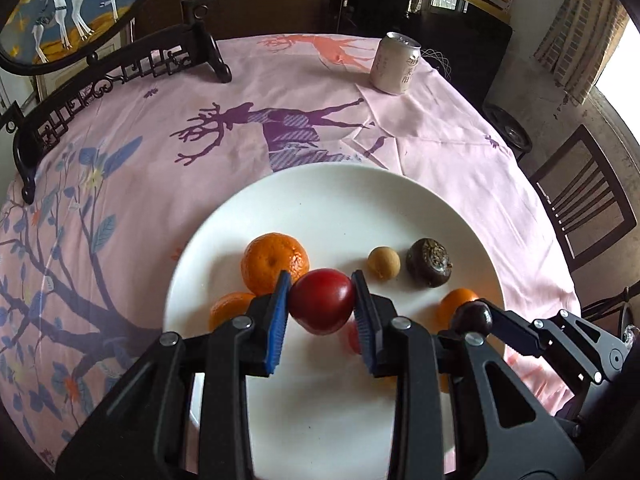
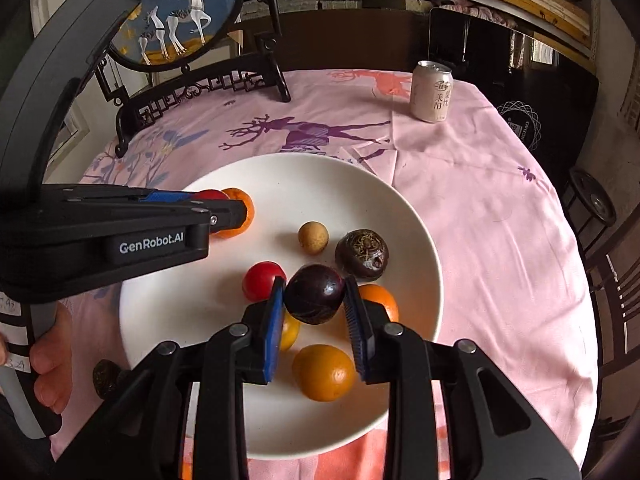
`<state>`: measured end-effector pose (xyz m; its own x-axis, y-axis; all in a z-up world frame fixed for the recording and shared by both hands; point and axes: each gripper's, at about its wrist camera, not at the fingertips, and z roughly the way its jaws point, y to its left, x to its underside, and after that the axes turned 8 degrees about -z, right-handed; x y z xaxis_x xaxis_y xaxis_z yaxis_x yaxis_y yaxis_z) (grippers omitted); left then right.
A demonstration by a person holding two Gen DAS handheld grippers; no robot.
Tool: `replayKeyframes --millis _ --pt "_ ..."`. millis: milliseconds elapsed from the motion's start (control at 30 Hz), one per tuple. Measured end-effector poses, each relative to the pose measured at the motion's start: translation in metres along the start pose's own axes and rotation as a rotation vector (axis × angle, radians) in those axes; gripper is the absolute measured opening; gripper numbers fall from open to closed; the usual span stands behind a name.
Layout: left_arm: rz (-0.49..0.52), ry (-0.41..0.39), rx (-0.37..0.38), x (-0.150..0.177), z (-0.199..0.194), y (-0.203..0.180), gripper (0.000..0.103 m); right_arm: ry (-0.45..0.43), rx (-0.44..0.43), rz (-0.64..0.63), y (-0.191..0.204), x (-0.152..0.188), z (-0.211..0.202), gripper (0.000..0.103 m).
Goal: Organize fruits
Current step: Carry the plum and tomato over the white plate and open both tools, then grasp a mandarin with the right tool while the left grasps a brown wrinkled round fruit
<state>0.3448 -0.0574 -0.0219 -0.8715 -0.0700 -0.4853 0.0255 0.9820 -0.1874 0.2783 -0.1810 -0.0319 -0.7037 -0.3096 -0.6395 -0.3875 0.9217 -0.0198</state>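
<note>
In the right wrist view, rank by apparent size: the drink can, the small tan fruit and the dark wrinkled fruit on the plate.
1. drink can, though farthest away
2. dark wrinkled fruit
3. small tan fruit, clearly smallest

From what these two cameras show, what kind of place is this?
Most likely a dining room in a home. A round table with a pink deer-print tablecloth stands among wooden chairs, and a decorative round deer screen on a carved stand sits on the table.
</note>
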Motion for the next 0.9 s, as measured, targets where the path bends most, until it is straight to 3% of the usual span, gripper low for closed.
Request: replayKeyframes --millis 133,167,200,233,367,467,567,700,900 --pt "-0.011 -0.003 0.013 -0.004 0.008 0.002 0.032 -0.006 0.007 -0.011 -0.001 0.001 0.007 0.030" --pt "-0.008 -0.012 0.015 -0.005 0.006 0.001 0.038 -0.009 0.011 -0.008 -0.002 0.001 0.008 0.036" --pt "-0.007 -0.016 0.018 -0.006 0.004 0.000 0.054 0.001 0.011 -0.001 -0.003 0.000 0.010 0.043" --pt "-0.011 -0.029 0.020 -0.006 -0.001 0.000 0.058 0.007 0.008 0.009 -0.004 0.000 0.011 0.057" --pt "-0.012 -0.077 0.037 0.005 -0.035 0.008 0.057 -0.016 0.051 0.002 -0.001 0.007 -0.013 0.058" --pt "-0.024 -0.116 0.073 0.034 -0.070 0.022 0.059 -0.037 0.056 -0.016 0.011 0.026 -0.046 0.059" --pt "-0.010 -0.196 0.047 0.082 -0.106 0.035 0.071 -0.059 0.035 -0.005 0.025 0.062 -0.076 0.060" --pt "-0.050 -0.273 0.010 0.146 -0.130 0.062 0.072 -0.070 0.000 0.016 0.045 0.106 -0.093 0.060" --pt "-0.127 -0.231 -0.066 0.196 -0.127 0.105 0.072 -0.046 -0.025 0.006 0.069 0.126 -0.099 0.060"
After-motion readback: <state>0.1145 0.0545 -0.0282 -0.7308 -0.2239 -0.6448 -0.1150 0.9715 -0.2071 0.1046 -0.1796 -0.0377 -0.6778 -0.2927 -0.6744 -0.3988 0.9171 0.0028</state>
